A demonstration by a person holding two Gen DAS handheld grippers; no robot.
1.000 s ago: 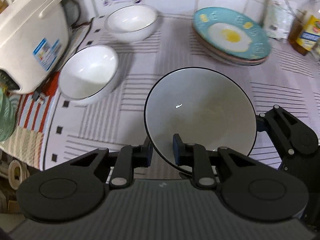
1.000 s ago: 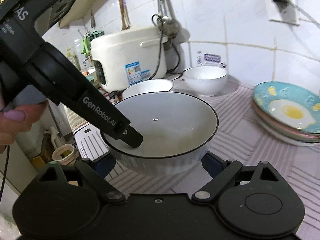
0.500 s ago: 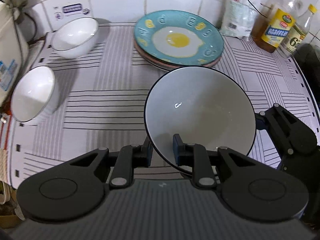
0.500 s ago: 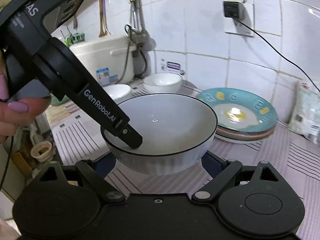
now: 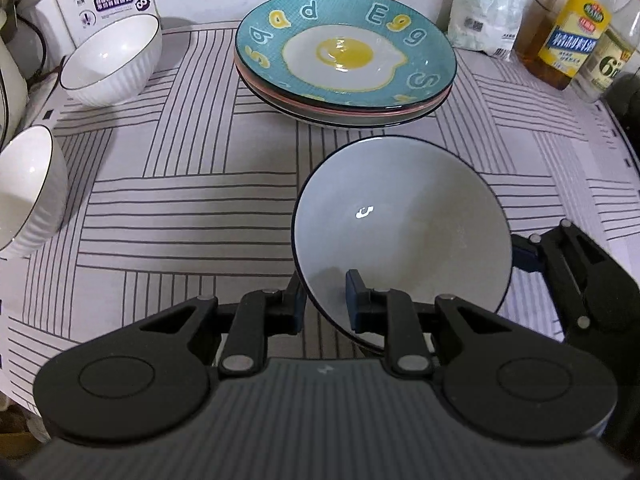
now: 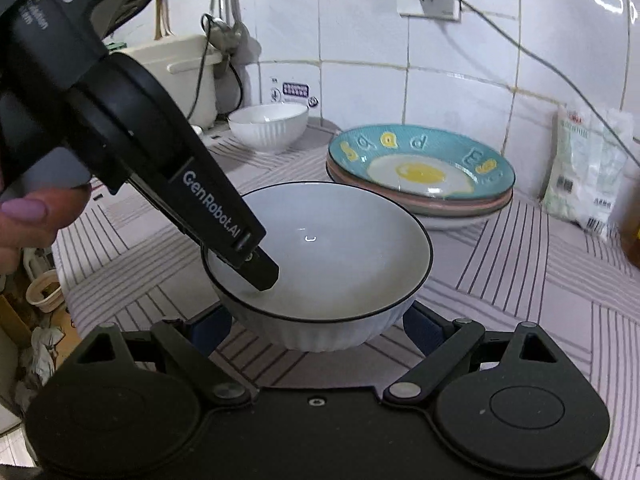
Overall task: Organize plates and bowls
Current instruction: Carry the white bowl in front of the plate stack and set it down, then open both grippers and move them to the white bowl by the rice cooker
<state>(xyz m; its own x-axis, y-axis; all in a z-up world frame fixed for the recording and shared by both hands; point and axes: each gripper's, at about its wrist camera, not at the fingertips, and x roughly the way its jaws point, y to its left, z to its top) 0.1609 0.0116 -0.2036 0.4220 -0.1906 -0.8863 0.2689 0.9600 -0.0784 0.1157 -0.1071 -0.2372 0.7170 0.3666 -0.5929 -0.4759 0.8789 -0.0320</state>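
Note:
A grey-white bowl (image 5: 400, 224) with a dark rim hangs just above the striped mat (image 5: 180, 200), in front of the plate stack. My left gripper (image 5: 326, 298) is shut on its near rim, one finger inside and one outside. In the right wrist view the same bowl (image 6: 332, 248) sits between the blue pads of my right gripper (image 6: 316, 332), which press on its ribbed outer wall. The left gripper's finger (image 6: 256, 264) reaches into it from the upper left. A stack of plates topped by a teal fried-egg plate (image 5: 344, 20) (image 6: 420, 168) stands behind.
Two white ribbed bowls (image 5: 112, 56) (image 5: 28, 188) stand at the left of the mat. A white rice cooker (image 6: 180, 68) is at the back left. Oil bottles (image 5: 568, 28) and a white bag (image 6: 588, 168) line the wall at the right. A hand (image 6: 24, 220) holds the left gripper.
Both grippers have carried the bowl to the right along the counter, from beside the rice cooker to just in front of the plate stack. The grip on the bowl looks unchanged.

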